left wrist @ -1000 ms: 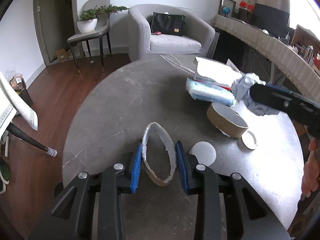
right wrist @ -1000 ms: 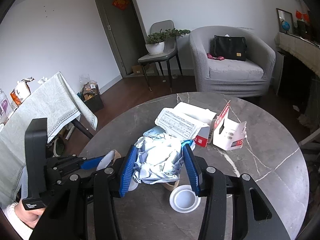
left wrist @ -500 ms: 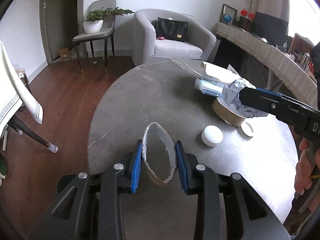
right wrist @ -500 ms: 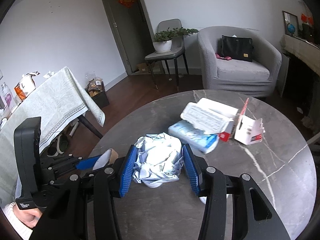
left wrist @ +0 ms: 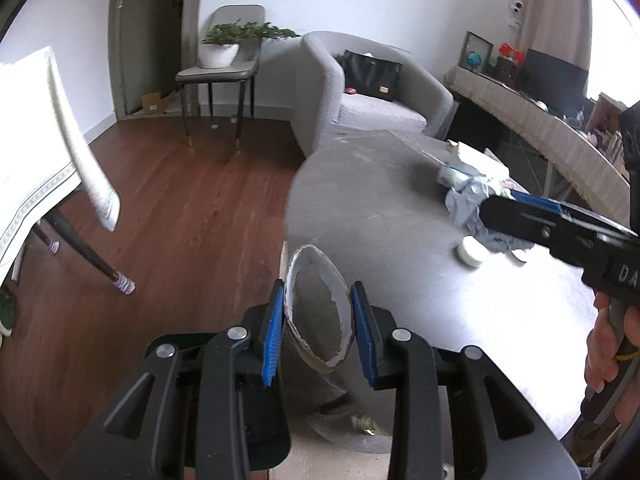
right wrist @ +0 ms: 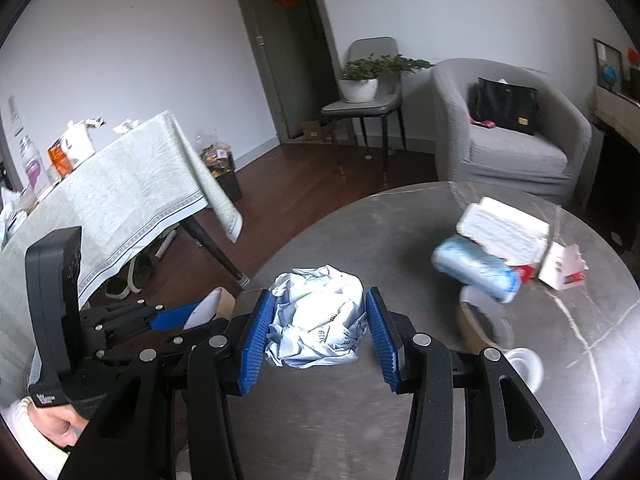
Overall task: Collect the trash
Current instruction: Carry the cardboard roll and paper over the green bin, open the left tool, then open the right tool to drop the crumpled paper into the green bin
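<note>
Both grippers have shifted toward the round table's [right wrist: 400, 240] near-left edge. Left gripper [left wrist: 318, 322] pinches a squashed cardboard ring [left wrist: 318, 308]; right gripper [right wrist: 318, 330] clamps a crumpled paper wad [right wrist: 316, 318].

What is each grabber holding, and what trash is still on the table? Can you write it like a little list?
left gripper: shut on a squashed cardboard ring
right gripper: shut on a crumpled paper ball
table: round, grey, marbled
still on table: blue packet, white boxes, tape roll, small white lid
bin: none clearly in view
</note>
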### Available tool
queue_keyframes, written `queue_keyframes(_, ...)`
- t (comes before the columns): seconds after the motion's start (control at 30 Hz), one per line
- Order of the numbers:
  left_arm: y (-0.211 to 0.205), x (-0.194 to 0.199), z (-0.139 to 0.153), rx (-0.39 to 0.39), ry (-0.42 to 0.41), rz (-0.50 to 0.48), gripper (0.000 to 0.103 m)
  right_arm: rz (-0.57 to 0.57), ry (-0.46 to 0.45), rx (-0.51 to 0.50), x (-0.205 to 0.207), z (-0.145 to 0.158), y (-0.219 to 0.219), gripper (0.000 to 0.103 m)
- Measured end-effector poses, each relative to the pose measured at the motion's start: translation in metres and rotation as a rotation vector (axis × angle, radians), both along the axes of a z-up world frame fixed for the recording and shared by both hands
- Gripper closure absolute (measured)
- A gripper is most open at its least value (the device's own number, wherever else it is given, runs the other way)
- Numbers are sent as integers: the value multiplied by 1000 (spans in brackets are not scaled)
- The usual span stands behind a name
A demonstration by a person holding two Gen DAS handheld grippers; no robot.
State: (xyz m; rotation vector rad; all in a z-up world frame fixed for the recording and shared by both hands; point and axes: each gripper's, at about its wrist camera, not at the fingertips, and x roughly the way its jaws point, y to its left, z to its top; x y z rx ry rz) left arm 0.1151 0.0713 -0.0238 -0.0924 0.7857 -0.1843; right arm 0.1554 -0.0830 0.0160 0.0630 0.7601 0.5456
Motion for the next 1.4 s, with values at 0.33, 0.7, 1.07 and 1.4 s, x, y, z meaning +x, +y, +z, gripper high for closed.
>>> queue_keyframes(0.33, 58, -14, -17, 23, 54, 81, 68, 78, -14, -8, -10, 2, 51, 55)
queue_keyframes(0.7, 102, -19, -47, 87, 160, 127, 67, 141, -11, -1, -8, -2, 103, 55)
queue_keyframes(1.07, 139, -18, -68, 84, 261, 148, 64, 198, 8, -8, -5, -12, 150, 55)
queue_keyframes(1.4, 167, -29, -63, 57, 255, 169, 56, 250, 30, -25, -5, -24, 192, 55)
